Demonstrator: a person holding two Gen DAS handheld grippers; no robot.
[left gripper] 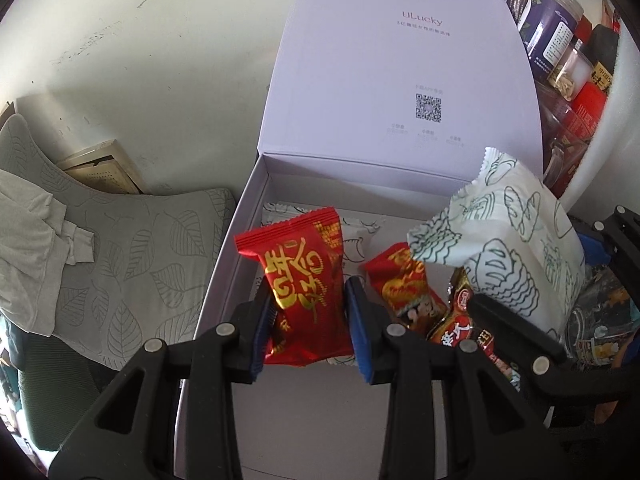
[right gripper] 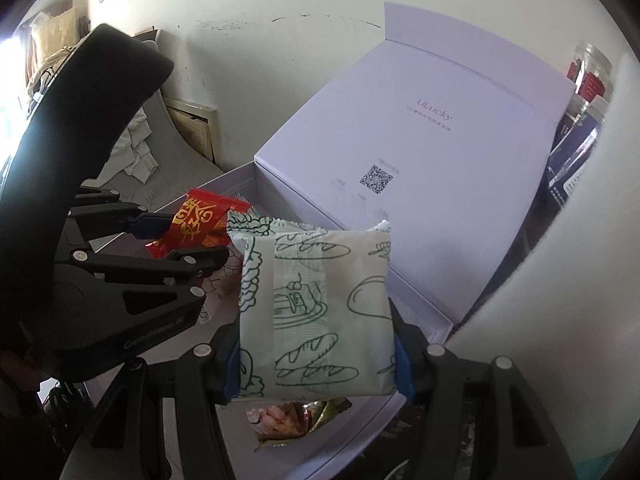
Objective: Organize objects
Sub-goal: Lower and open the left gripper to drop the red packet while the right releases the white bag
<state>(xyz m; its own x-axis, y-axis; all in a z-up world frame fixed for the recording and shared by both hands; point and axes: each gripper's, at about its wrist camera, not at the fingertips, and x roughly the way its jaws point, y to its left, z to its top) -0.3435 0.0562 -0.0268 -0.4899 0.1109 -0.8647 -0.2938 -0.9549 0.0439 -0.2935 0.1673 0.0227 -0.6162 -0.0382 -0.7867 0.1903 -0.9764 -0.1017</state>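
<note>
Above the open white box [left gripper: 256,208] | left gripper [left gripper: 308,320] clamps red packet [left gripper: 304,292] upright | right gripper [right gripper: 316,360] clamps white bread-print packet [right gripper: 316,312] | box directly beneath both

A big white box [left gripper: 240,216] with its lid [left gripper: 400,80] standing open holds the snacks. On its floor lie white snack packets with line drawings [left gripper: 362,236], flat and partly hidden. A second red packet with gold print [left gripper: 404,280] and a dark red sweet wrapper [left gripper: 460,320] rest inside too — both near the right side of the box. The box lid leans back against a pale wall [left gripper: 160,40]. Left of the box a grey pillow with a leaf pattern [left gripper: 132,248] lies just beside it — a pale crumpled cloth [left gripper: 32,240] sits on the pillow
</note>
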